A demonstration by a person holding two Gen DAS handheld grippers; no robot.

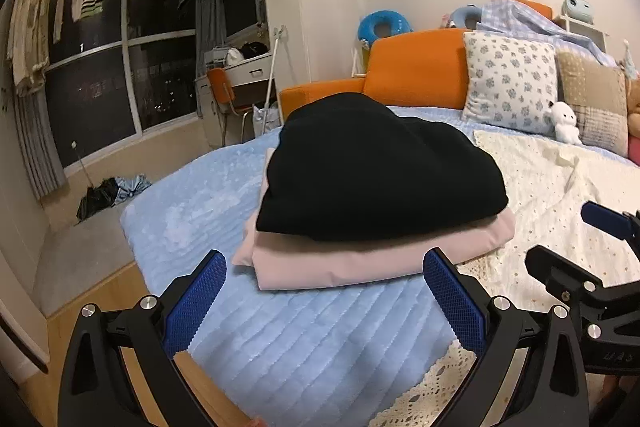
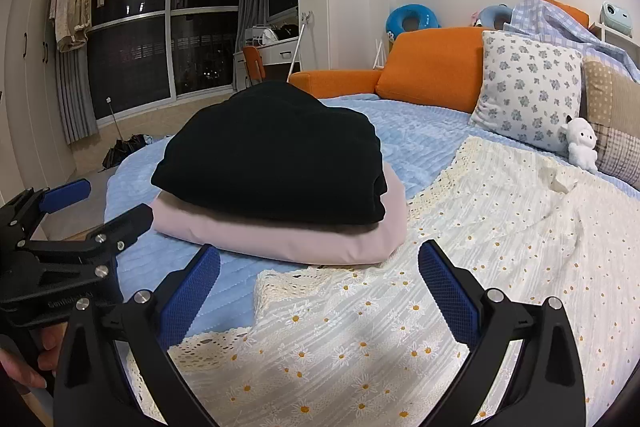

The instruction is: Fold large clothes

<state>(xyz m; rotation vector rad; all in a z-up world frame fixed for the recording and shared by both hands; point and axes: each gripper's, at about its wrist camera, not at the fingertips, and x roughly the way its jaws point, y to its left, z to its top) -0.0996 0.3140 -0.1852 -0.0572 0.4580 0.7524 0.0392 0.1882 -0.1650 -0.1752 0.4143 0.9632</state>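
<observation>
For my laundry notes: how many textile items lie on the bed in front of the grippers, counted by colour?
Black folded garment: 1
Pale pink folded garment under it: 1
Cream lace-edged cloth with daisy print: 1
Total: 3

Two folded garments sit stacked on the bed (image 1: 280, 347): one black garment (image 1: 380, 171) on one pale pink garment (image 1: 360, 263). One cream daisy-print cloth (image 2: 460, 267) lies to the right. Two grippers are in view, the left gripper (image 1: 324, 299) and the right gripper (image 2: 320, 291), each with two blue pads. Far right: two pillows, one floral pillow (image 1: 510, 81) and one patchwork pillow (image 1: 596, 99), and one white plush toy (image 1: 565, 123). Far off stand two blue rings (image 1: 384, 25), one orange chair (image 1: 224, 87) and one orange headboard (image 1: 416, 69).
</observation>
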